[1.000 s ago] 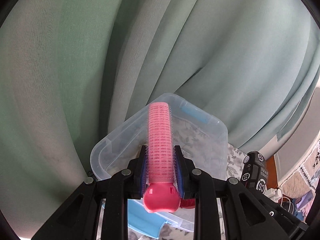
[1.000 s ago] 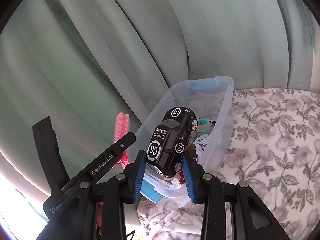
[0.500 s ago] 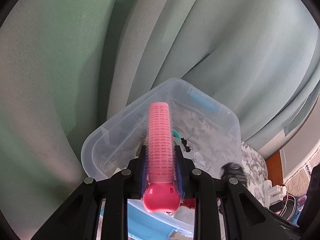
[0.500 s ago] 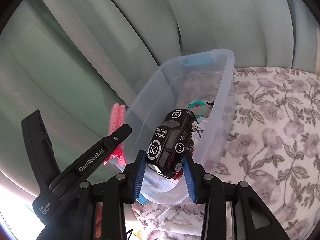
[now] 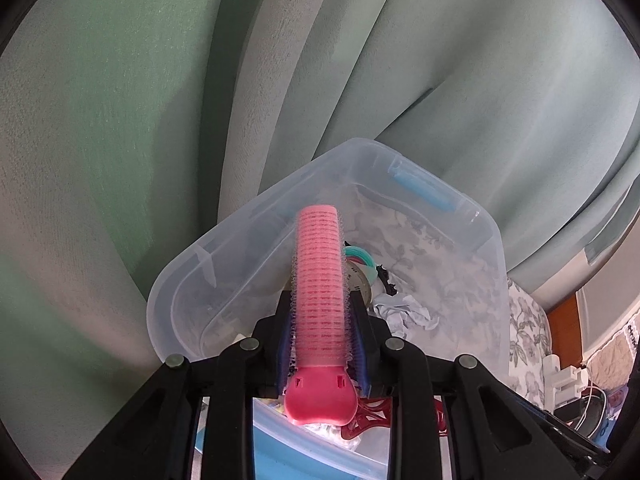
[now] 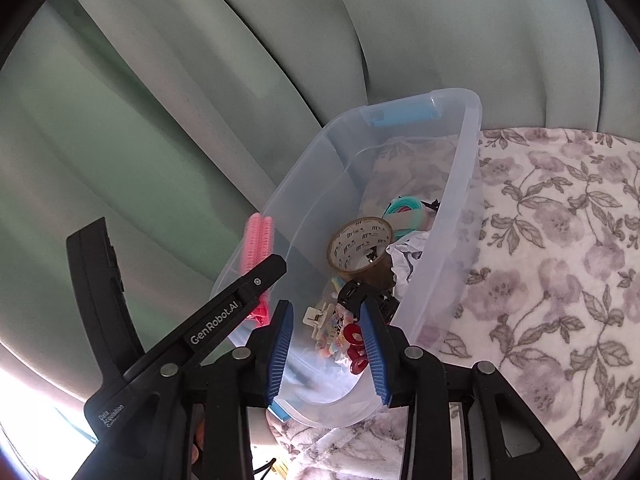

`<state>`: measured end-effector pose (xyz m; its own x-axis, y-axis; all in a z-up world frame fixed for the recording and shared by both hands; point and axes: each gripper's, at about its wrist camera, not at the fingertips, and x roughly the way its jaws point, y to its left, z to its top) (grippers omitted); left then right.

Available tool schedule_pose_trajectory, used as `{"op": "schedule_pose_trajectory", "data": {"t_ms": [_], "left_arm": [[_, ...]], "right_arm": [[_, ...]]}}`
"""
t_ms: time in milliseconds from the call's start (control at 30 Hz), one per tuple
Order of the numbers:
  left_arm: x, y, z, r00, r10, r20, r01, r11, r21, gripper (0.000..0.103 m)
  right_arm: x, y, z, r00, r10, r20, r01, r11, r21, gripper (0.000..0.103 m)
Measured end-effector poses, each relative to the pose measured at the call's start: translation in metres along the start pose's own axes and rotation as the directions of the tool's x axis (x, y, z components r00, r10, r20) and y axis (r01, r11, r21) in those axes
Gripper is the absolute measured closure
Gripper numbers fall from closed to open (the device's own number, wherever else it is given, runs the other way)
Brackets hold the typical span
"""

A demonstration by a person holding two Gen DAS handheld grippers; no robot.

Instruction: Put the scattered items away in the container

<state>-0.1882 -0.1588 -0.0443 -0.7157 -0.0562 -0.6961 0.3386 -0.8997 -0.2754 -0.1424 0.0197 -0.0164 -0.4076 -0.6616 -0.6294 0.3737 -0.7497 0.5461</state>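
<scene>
Holding a pink hair roller [image 5: 320, 276] over the clear bin [image 5: 486, 232], left gripper [image 5: 320, 320] clamped on it; right gripper [image 6: 326, 312] empty, jaws apart above the bin's clutter.

- The left wrist view looks forward and down along its fingers [image 5: 362, 344], close over the clear container [image 5: 486, 236], facing the green curtain [image 5: 120, 120].
- The right wrist view looks from the container's [image 6: 460, 184] near end, floral bedding [image 6: 560, 260] at right.
- Both share the container and curtain [image 6: 160, 120].
</scene>
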Motion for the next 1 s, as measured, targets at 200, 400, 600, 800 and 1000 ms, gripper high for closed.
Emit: {"op": "schedule_pose_trajectory", "data": {"t_ms": [200, 400, 600, 800, 1000], "left_arm": [[-0.002, -0.001, 0.001, 0.999, -0.044, -0.008, 0.044, 0.999, -0.002, 0.049], [-0.010, -0.005, 0.003, 0.998, -0.062, -0.009, 0.062, 0.998, -0.002, 0.042], [-0.031, -0.017, 0.002, 0.998, -0.068, 0.016, 0.067, 0.997, 0.031, 0.031], [-0.049, -0.041, -0.007, 0.998, -0.070, 0.012, 0.068, 0.991, 0.116, 0.024], [-0.070, -0.068, -0.022, 0.997, -0.078, -0.002, 0.077, 0.973, 0.216, 0.022]], "right_arm": [[-0.006, 0.003, -0.002, 1.000, -0.004, -0.003, 0.004, 1.000, 0.001, 0.064], [-0.019, 0.005, -0.006, 1.000, -0.010, 0.011, 0.010, 1.000, 0.006, 0.064], [-0.043, 0.000, -0.011, 0.998, -0.032, 0.055, 0.030, 0.999, 0.035, 0.059], [-0.073, -0.006, -0.018, 0.983, -0.150, 0.104, 0.146, 0.988, 0.044, 0.054], [-0.103, -0.017, -0.027, 0.960, -0.248, 0.132, 0.240, 0.968, 0.077, 0.047]]}}
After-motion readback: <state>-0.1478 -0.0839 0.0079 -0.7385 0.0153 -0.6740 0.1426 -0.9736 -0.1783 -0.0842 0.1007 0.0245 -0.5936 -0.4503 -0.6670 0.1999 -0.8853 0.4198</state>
